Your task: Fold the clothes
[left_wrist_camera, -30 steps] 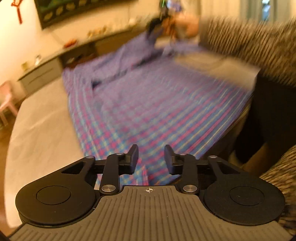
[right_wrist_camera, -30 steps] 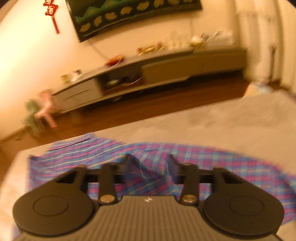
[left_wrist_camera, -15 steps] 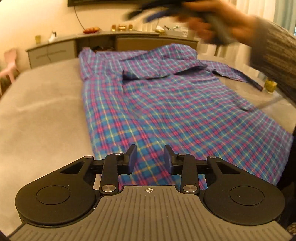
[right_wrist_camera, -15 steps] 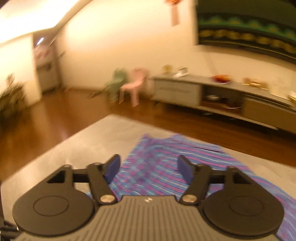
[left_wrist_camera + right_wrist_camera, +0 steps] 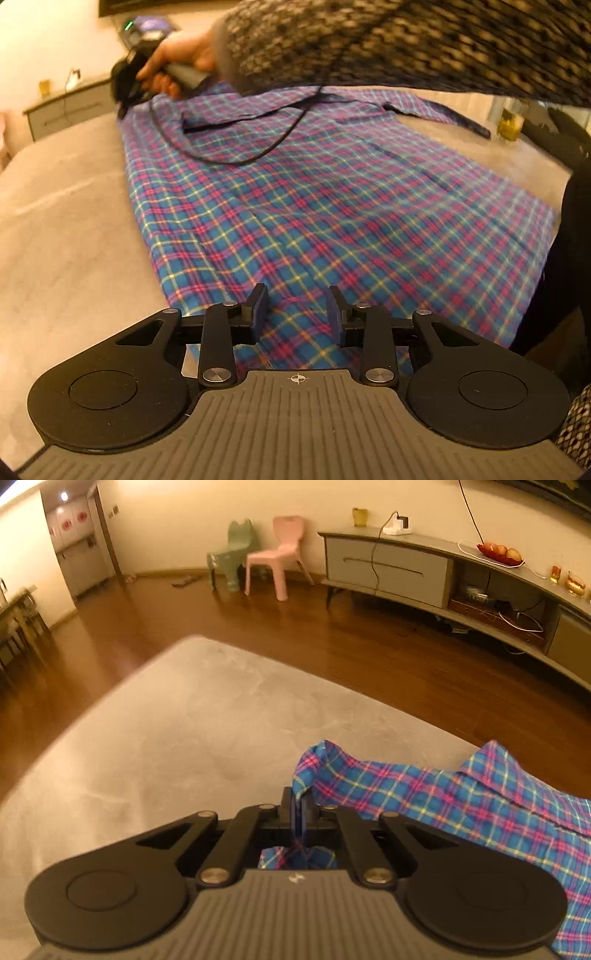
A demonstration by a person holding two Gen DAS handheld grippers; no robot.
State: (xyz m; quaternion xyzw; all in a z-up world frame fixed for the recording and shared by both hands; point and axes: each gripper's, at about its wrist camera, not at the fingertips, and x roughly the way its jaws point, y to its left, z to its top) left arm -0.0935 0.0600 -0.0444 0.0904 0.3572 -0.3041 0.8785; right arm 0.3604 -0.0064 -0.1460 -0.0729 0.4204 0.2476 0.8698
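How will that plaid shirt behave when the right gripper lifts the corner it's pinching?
The plaid shirt will probably drape and trail: the cloth bunches softly around the shut right gripper. It looks thin and light, lying nearly flat on the gray surface. Expect little slip, since fabric is clamped between the fingers.

Warm, dim amber indoor light tints both views, brightest at a ceiling strip (image 5: 22,487) in the right wrist view's upper left corner. In the left wrist view the knitted sleeve (image 5: 406,40) is motion-blurred. Fisheye distortion bends the sideboard (image 5: 443,572) and the floor's edges.
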